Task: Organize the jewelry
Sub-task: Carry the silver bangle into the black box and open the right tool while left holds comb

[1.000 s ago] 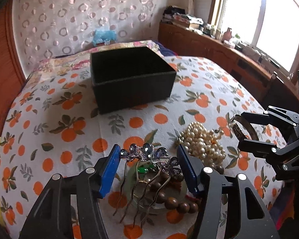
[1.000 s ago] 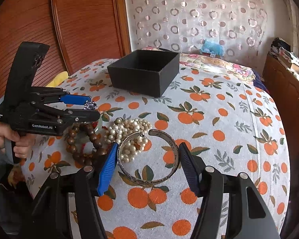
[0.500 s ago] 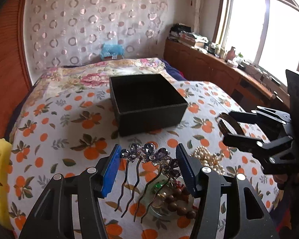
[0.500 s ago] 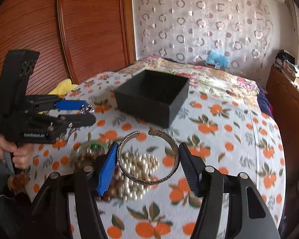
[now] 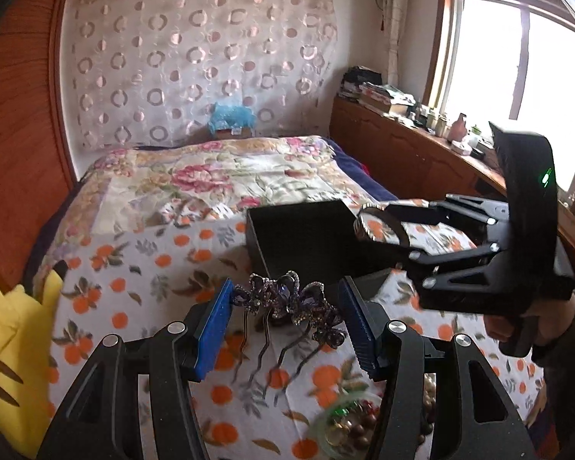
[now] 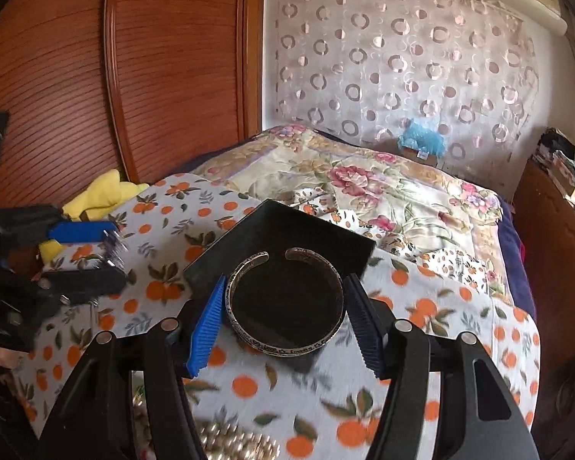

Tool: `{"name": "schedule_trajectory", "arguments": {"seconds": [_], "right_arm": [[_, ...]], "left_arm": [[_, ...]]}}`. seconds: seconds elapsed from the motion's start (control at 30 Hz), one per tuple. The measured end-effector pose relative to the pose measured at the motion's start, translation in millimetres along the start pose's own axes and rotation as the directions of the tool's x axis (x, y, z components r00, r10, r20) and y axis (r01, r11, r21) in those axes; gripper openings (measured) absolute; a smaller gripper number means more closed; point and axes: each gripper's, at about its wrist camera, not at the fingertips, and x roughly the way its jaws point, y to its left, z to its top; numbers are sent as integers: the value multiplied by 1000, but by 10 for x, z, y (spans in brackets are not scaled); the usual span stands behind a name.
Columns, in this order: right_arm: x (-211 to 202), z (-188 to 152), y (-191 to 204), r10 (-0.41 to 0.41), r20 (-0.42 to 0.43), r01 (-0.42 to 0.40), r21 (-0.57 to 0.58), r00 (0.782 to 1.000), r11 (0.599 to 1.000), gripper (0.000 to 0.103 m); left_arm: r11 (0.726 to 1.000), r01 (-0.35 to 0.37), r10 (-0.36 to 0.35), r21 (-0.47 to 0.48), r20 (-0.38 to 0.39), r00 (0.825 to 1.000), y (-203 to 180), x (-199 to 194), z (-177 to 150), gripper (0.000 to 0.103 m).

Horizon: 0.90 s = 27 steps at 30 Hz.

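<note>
Tilting downward, right gripper [image 6: 283, 303] clasping bangle [image 6: 285, 299], seemingly over box [image 6: 276, 230]

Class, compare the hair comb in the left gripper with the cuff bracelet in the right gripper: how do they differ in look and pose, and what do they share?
The hair comb is purple, jewelled and flower-shaped with long wavy prongs hanging down; the cuff bracelet is a plain engraved metal band, open at the far side.
The comb hangs short of the black box; the bracelet lies flat above it.
Shared: each is clamped between blue pads, in the left gripper and the right gripper.
</note>
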Motion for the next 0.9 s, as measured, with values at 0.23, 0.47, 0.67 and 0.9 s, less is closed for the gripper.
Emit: {"name": "schedule_trajectory", "arguments": {"seconds": [0.23,0.47,0.67,0.9], "right_arm": [[299,80,-83,14,-62,-14,6,998,1000,64],[402,-9,-128,30,-77,-28,27,997,999,64],[327,-73,-135,24,-53,-23,24,998,999,64],[-171,-213,4,12,-6,-12,4,1000,1000,64]], "left_arm": [[1000,-8,8,5,-10,1000,44,89,183,42],[999,-8,6,-34,-61,998,182,184,-61,41],[998,-26,21,-59,-89,996,243,-153,-521,49],[998,-40,31,-51,-162,986,11,-507,-1126,61]]}}
